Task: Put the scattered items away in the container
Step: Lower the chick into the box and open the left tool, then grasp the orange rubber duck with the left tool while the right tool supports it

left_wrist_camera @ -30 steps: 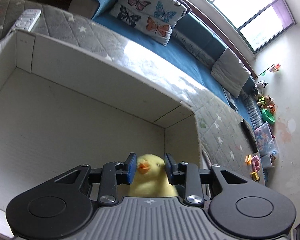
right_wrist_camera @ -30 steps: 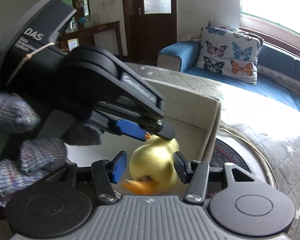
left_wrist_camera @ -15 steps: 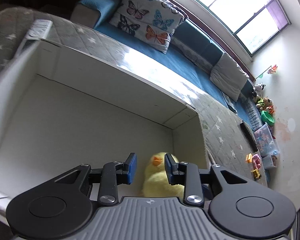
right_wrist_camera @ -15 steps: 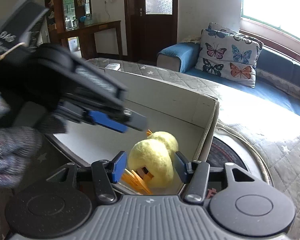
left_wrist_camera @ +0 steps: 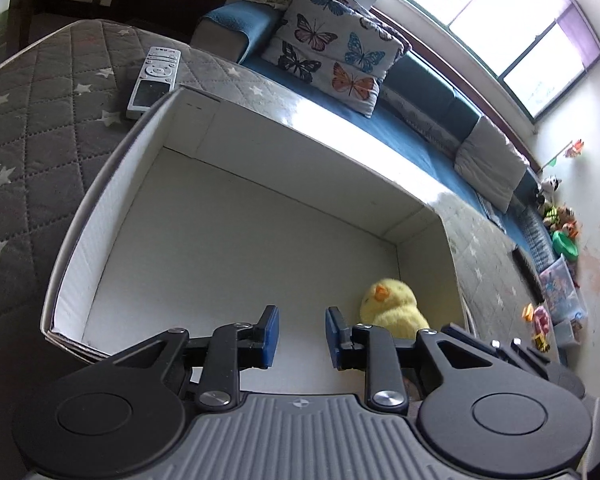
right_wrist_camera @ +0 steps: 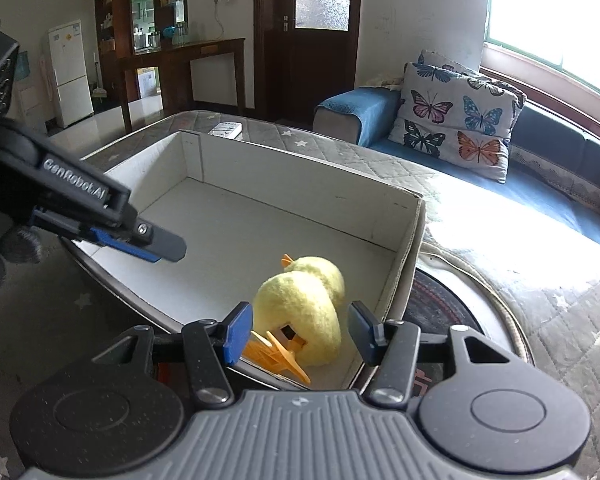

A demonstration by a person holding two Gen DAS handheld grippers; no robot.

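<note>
Letting go of the duck (left_wrist_camera: 388,306) is what changed: a second ago the left claw (left_wrist_camera: 299,336) had its blue pads pressed on the toy's head, and now the pads stand apart with nothing between them. The duck lies free on the floor of the box (left_wrist_camera: 100,208), in the corner by the right wall, just to the right of the left claw's right finger. From the right wrist view the same toy (right_wrist_camera: 304,304) rests on its side with the orange feet toward the camera and the beak pointing away. It was up in the air between both claws a second ago; half a second ago it was already down inside the box.

The right claw (right_wrist_camera: 300,334) is also wide apart and holds nothing; the duck is seen between its pads, but I cannot tell if they touch it. The left claw (right_wrist_camera: 132,240) shows in this view at the left, raised above the near rim of the box (right_wrist_camera: 300,176), farther from the duck than before.

On the side of the left claw I can read "GenRobot.AI" in pale letters.

Outside the box, a grey remote (left_wrist_camera: 153,80) lies on the quilted cover (left_wrist_camera: 40,128) near the far corner. Behind it a butterfly cushion (left_wrist_camera: 332,52) leans on the blue sofa (left_wrist_camera: 420,92).
</note>
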